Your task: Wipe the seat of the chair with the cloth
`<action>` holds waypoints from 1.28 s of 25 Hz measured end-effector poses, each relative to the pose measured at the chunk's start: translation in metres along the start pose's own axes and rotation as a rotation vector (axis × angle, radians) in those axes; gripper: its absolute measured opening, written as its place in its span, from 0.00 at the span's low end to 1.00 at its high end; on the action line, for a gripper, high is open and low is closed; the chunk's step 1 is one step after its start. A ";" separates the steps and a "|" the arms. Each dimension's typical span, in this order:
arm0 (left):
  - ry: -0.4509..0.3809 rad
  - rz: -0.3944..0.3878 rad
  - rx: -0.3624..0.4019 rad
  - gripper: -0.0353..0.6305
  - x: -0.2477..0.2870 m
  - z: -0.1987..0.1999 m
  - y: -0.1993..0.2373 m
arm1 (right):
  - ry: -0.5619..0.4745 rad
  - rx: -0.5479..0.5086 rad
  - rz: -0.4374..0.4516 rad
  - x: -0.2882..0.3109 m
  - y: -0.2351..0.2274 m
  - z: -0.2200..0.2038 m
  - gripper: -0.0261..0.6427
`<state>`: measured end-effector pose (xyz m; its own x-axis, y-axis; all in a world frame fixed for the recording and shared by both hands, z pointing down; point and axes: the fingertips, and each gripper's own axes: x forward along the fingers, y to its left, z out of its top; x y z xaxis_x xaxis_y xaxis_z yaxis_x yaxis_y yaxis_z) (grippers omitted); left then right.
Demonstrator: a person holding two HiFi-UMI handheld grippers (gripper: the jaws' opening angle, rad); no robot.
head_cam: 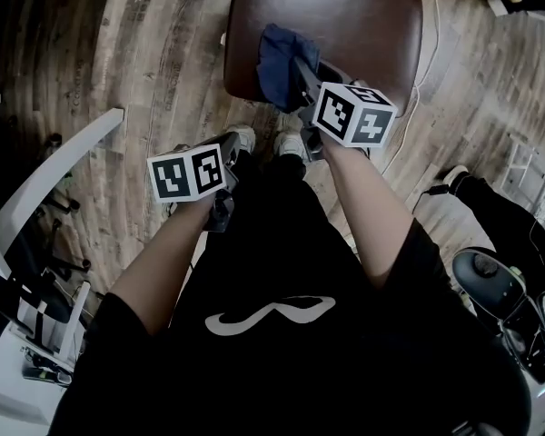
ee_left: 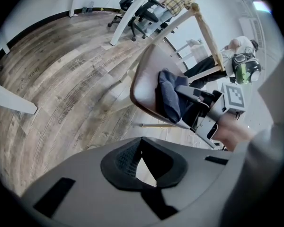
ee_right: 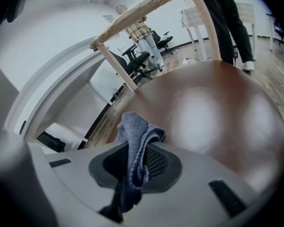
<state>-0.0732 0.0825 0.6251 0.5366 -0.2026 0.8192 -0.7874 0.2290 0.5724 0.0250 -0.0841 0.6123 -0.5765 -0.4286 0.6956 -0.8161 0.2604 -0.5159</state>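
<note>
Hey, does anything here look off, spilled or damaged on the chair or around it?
Nothing stands out. The brown chair seat looks whole and free of spills. The blue cloth is bunched in the jaws of the right gripper near the seat's front edge. The left gripper is off the seat, holding nothing.

Seat (head_cam: 363,16): far edge cut by top of head view. Cloth (head_cam: 274,53): near part hidden behind right tool (head_cam: 302,80); in right gripper view, tail lost in dark between jaws. Shoes (head_cam: 289,143): partly covered. Far person (ee_right: 227,18): cut above waist.
</note>
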 end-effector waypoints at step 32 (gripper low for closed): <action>0.089 -0.026 0.127 0.07 0.078 -0.031 -0.108 | -0.133 0.127 -0.240 -0.134 -0.199 0.005 0.12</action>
<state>0.0627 0.0717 0.6285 0.5773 -0.1203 0.8076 -0.8021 0.1015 0.5885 0.2650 -0.0825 0.6193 -0.3508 -0.5763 0.7381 -0.9120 0.0313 -0.4090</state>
